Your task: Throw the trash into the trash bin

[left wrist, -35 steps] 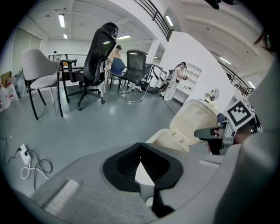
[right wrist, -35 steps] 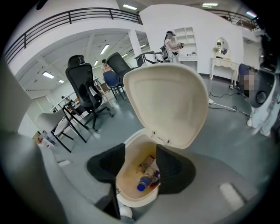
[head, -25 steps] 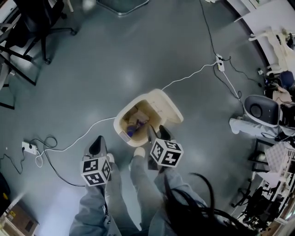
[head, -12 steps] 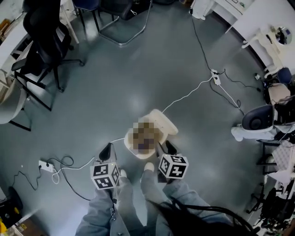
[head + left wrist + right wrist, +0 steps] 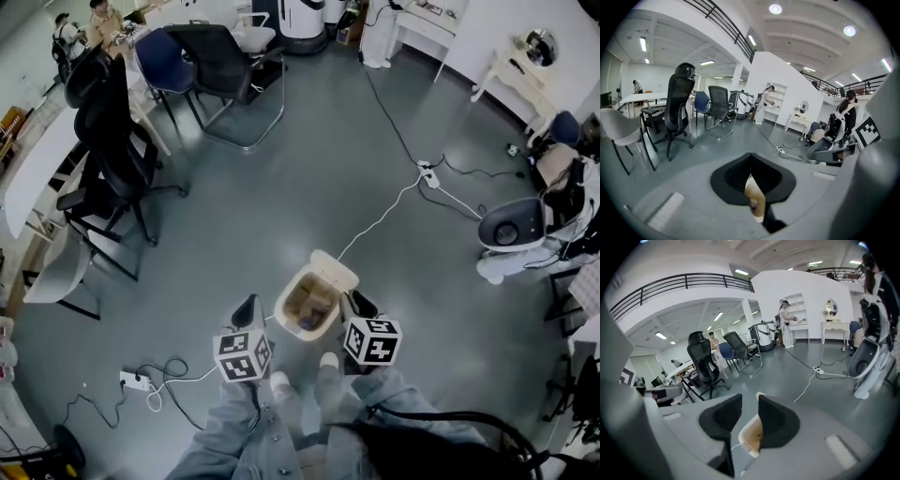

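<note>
A cream trash bin stands on the grey floor with its lid tipped back and scraps of trash inside. My left gripper hangs just left of the bin, well above the floor. Its tips meet with nothing between them, and the bin shows through the slit behind them. My right gripper hangs just right of the bin. Its jaws are closing, with a gap still between them and nothing in it. The bin shows below that gap.
The person's legs and shoes stand right behind the bin. A white cable runs from it to a power strip. Another power strip lies at the left. Office chairs stand at the back left, and a white and dark machine at the right.
The view has risen away from the floor. The bin looks smaller and more of the room shows. Both grippers have come up with it and stay on either side of the bin.
</note>
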A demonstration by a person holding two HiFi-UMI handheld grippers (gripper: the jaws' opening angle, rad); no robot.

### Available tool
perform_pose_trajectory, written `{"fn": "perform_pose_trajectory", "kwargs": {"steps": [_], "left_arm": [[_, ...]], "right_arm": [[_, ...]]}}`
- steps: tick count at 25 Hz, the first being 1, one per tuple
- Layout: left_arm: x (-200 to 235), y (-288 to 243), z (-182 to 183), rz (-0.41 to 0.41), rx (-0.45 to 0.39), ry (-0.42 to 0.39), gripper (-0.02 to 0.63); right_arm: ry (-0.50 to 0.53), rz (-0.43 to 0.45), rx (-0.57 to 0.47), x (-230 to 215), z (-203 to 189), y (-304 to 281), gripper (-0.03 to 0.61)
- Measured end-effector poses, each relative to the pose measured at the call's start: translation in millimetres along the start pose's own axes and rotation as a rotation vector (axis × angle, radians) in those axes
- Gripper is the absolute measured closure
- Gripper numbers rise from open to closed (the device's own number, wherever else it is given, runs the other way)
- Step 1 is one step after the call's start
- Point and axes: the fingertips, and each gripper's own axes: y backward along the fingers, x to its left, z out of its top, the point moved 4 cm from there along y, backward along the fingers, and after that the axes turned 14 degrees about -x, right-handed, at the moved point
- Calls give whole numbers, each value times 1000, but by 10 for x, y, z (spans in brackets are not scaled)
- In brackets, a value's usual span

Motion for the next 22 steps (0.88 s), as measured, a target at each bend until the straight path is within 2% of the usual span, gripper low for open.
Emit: {"fn": "perform_pose_trajectory", "kwargs": {"steps": [7, 12, 16, 22], "left_arm": [[-324, 78, 547, -76, -77, -47, 604], [-505, 112, 853, -135, -137, -86, 604], [-602, 80, 1114, -165, -185, -101, 604], [-518, 68, 1223, -152, -198, -94, 604]], "right_arm": [[14, 12, -129, 59, 565, 402, 574], [36, -13, -220, -40, 942, 625, 574], [32, -78, -289, -251, 1258, 799, 575], [-34, -188, -316, -661, 1297, 1105, 575]]}}
